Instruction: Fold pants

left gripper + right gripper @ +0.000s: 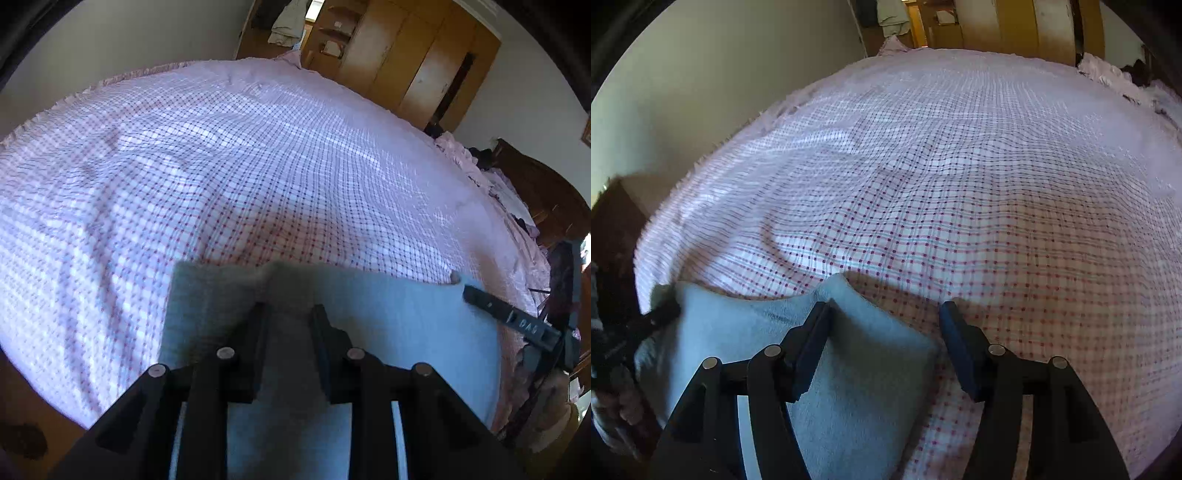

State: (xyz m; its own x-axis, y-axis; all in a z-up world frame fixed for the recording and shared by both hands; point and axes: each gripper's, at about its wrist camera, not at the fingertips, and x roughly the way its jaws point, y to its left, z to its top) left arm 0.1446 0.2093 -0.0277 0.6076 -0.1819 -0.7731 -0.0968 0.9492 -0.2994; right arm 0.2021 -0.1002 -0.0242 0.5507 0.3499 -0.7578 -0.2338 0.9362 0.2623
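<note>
Left wrist view: left tongs [288, 314] pinch the pants [388, 325]; right tongs [884, 314] gape over their corner.

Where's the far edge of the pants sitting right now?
The pants lie at the near edge of the bed's checked cover; in both wrist views their far edge runs just beyond the fingertips, with the left gripper nearer one end and the right gripper nearer the other.
</note>
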